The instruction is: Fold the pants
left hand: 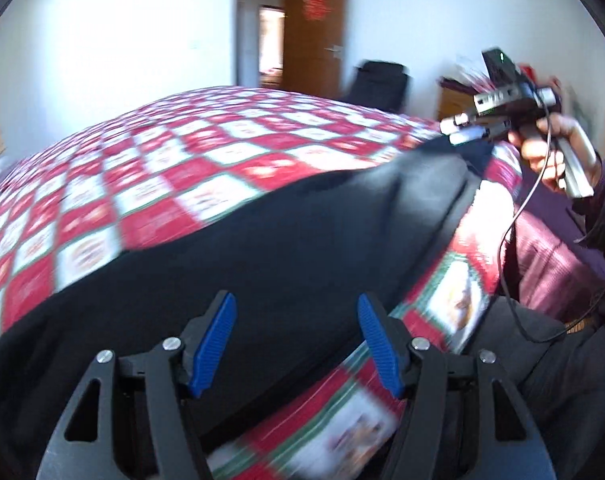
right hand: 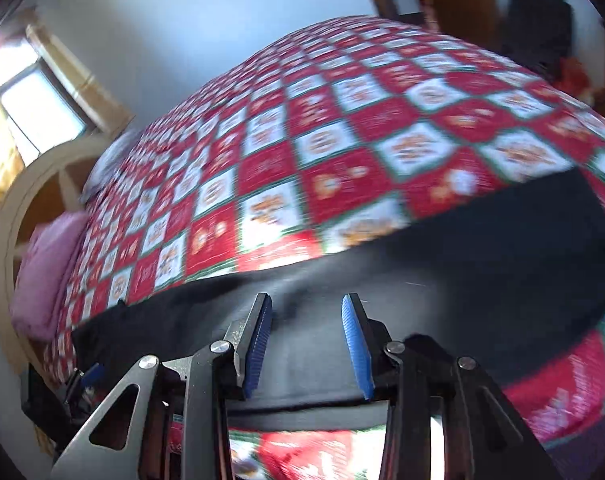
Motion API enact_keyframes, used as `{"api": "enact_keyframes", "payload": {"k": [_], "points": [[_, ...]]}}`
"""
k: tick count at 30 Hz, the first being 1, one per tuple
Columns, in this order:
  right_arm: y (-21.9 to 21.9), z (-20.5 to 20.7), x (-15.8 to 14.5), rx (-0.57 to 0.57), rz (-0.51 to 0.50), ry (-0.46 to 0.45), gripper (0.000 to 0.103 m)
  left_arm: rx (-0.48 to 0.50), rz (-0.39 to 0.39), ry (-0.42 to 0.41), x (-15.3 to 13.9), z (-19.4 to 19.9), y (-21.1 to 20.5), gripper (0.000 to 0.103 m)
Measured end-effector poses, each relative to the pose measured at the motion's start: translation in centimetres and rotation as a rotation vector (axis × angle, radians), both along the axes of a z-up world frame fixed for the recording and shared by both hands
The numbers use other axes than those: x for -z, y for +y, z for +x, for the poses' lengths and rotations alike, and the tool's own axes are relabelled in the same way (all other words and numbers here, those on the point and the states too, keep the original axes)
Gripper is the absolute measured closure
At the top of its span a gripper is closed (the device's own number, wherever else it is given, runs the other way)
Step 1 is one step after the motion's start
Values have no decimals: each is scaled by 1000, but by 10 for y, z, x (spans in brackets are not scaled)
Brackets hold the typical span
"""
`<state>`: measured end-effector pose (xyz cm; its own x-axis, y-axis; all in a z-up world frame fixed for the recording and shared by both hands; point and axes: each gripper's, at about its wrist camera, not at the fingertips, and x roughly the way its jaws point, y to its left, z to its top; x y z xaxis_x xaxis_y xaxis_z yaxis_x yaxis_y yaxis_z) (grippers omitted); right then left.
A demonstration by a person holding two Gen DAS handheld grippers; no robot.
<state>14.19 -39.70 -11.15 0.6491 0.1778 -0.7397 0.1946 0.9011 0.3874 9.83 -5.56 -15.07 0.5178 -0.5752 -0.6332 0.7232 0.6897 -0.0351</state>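
— Where are your grippers?
— My left gripper [left hand: 296,344] and right gripper [right hand: 307,346] are both spread, holding nothing.
— And the pants?
— The pants [left hand: 262,248] lie just ahead on the bed [left hand: 174,152], long axis crosswise; both grippers are about equally near.

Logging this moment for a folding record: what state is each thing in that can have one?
pants: spread flat across the bed, unfolded
left gripper: fingers open, over the pants, gripping nothing
right gripper: fingers open, over the pants, gripping nothing
door: open
quilt: spread over the bed
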Motion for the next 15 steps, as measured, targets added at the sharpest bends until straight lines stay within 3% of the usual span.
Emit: {"api": "enact_keyframes", "payload": {"k": [8,15], "points": [[-61,-52,4,140,-33,-41,64,175,113,13,13,-7,-68,44],[-83,-61,14,197,-12,-62,64,185,219,14,31,-8,-89,47]]}}
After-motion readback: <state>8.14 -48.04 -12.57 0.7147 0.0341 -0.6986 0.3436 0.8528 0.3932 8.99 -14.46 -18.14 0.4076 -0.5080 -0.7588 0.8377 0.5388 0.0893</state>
